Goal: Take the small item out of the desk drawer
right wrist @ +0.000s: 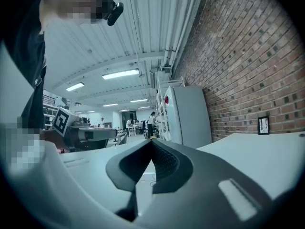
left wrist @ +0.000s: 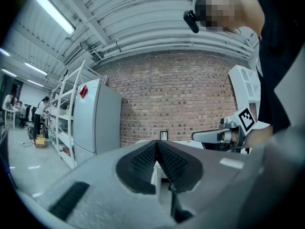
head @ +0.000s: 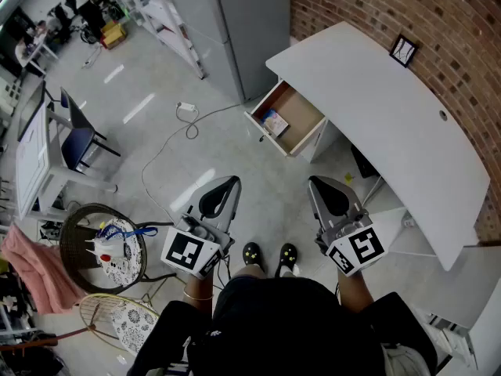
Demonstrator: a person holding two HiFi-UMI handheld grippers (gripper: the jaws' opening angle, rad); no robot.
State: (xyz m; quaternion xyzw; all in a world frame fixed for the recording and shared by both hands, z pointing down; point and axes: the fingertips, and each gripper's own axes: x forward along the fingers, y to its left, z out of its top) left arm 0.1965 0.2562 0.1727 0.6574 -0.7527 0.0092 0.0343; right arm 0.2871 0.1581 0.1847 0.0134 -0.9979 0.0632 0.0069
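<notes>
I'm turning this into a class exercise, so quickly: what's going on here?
A person stands facing a white desk set against a brick wall, with a gripper in each hand. The left gripper and right gripper are both held level, jaws shut and empty, short of the desk. The desk drawer stands open with a small flat item lying inside, untouched.
</notes>
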